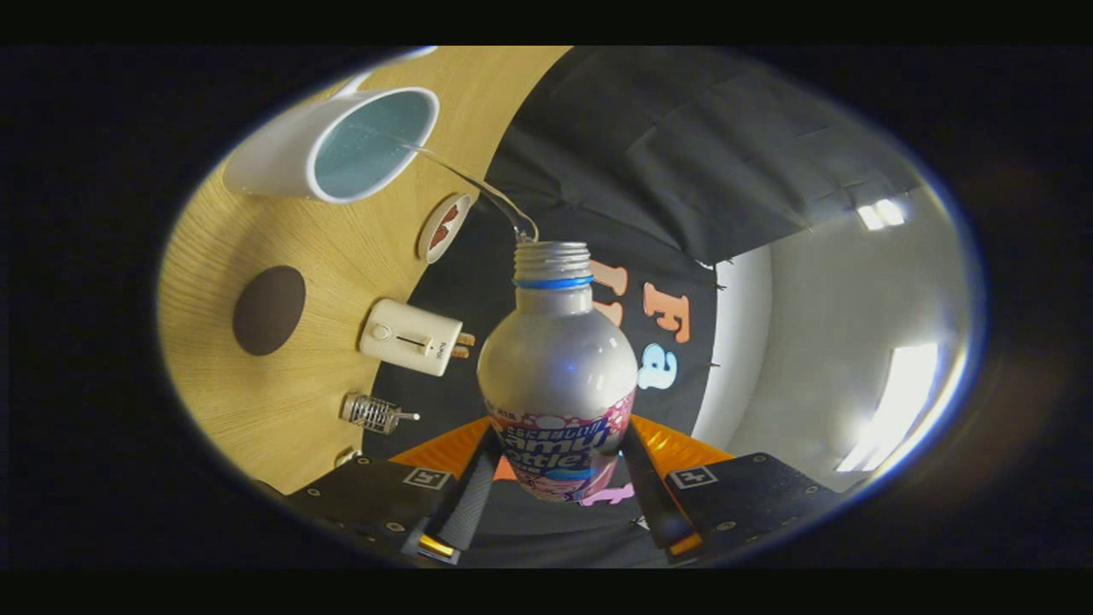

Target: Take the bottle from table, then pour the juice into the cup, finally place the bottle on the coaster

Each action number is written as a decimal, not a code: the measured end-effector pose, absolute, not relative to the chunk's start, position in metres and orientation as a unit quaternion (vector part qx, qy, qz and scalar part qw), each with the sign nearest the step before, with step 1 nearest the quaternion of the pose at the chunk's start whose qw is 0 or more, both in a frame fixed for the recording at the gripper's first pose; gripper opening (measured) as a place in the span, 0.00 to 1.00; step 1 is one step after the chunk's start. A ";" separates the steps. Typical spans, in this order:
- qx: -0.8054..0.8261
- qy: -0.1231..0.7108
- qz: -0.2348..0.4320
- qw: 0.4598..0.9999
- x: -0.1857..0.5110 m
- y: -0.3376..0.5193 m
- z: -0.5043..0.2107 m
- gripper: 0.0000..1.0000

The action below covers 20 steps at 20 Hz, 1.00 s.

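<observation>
My gripper (557, 465) is shut on the silver bottle (557, 367), both fingers pressing on its labelled lower part. The bottle's cap is off and its threaded mouth (552, 254) points away from me, tilted toward the white cup (337, 145). A thin clear stream (478, 184) runs from the mouth into the cup, whose pale blue inside holds liquid. The dark brown round coaster (269, 310) lies on the wooden table (282, 393), beside the cup and nearer to my fingers.
A small round white dish with a red pattern (444, 226) sits near the table's edge by the stream. A cream toaster-like appliance (412, 336) and a small wire basket (372, 412) stand along the same edge, closer to my left finger.
</observation>
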<state>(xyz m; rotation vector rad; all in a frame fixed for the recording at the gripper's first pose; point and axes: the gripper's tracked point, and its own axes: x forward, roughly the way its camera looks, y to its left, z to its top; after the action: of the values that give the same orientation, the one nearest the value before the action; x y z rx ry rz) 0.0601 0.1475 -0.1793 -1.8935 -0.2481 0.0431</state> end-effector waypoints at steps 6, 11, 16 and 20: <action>-0.812 -0.105 0.022 0.574 0.059 0.149 -0.183 0.77; -0.817 -0.115 0.025 0.565 0.053 0.154 -0.182 0.77; -0.823 -0.126 0.033 0.552 0.059 0.163 -0.179 0.77; -0.826 -0.126 0.039 0.548 0.054 0.163 -0.183 0.77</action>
<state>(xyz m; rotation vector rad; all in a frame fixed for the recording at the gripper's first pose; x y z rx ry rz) 0.0539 0.1626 -0.1830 -1.9560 -0.2979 0.0916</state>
